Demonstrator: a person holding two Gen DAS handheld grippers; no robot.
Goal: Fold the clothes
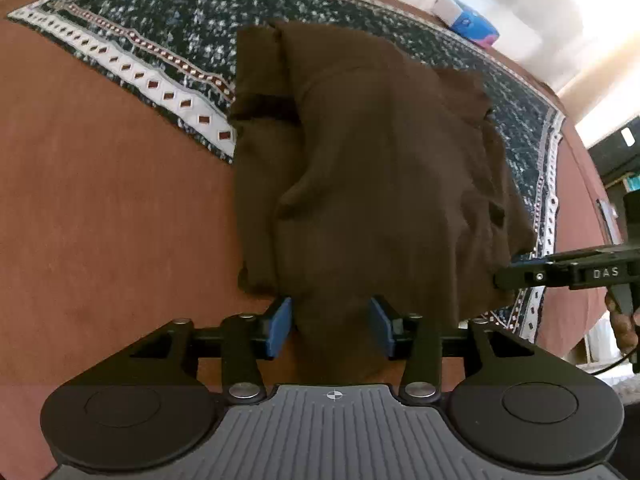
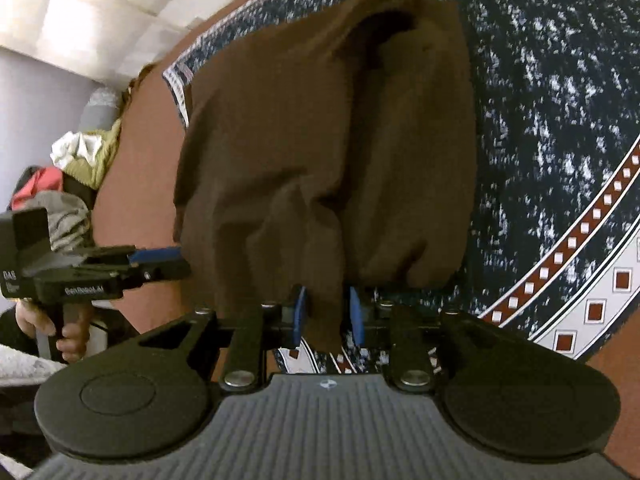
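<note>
Rust bedspread (image 1: pixel 100 220) carries a patterned cloth (image 1: pixel 168 40). Brown garment (image 1: pixel 360 160) lies bunched on the cloth. Left gripper (image 1: pixel 330 326) and right gripper (image 2: pixel 325 314) each clamp its near edge.

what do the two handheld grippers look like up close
Both are black. The left gripper and right gripper have blue-padded fingers, round black discs either side, and a grey ribbed body bearing a small crosshair mark. White "DAS" lettering shows on each one's side.
</note>
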